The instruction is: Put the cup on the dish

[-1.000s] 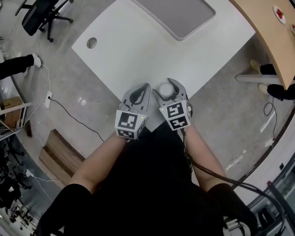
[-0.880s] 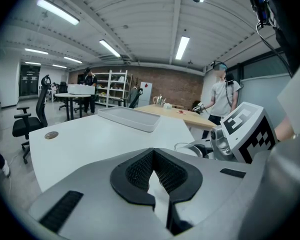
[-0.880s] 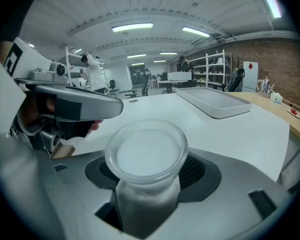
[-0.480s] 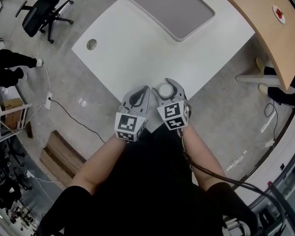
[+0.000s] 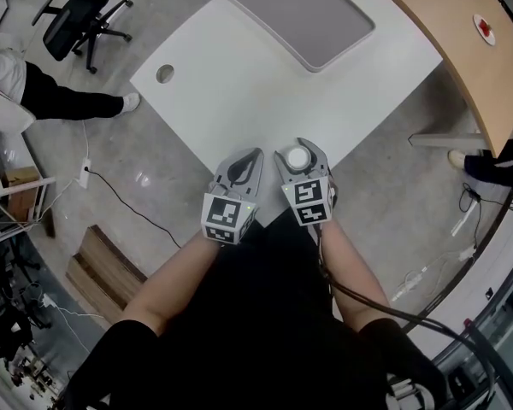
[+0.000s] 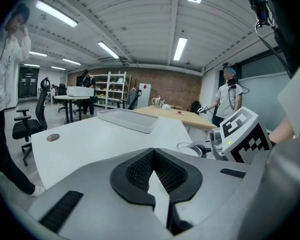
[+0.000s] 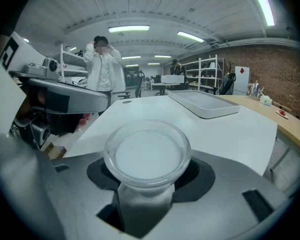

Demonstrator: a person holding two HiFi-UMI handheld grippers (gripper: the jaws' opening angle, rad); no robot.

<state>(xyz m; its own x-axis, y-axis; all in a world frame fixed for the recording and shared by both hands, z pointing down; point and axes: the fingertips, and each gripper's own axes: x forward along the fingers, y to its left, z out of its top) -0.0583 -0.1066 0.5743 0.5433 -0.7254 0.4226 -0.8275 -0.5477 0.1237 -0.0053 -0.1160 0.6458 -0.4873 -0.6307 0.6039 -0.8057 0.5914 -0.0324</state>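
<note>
A small clear cup (image 5: 298,157) stands upright between the jaws of my right gripper (image 5: 301,148), which is shut on it over the near corner of the white table (image 5: 239,84). In the right gripper view the cup (image 7: 147,154) fills the middle, its rim above the dark pads of the right gripper (image 7: 146,181). My left gripper (image 5: 255,154) sits just left of it, shut with nothing in it; its jaws (image 6: 153,154) meet. The grey rimmed dish (image 5: 299,15) lies at the table's far end, also seen as a dish (image 7: 202,104) ahead.
A curved wooden table (image 5: 462,41) borders the right side. An office chair (image 5: 77,20) and a standing person (image 5: 34,92) are on the floor at the left. A round cable hole (image 5: 165,73) marks the table's left corner.
My right gripper with the cup has shifted slightly to the right. The left gripper has hardly moved. A person has walked further into view at the left.
</note>
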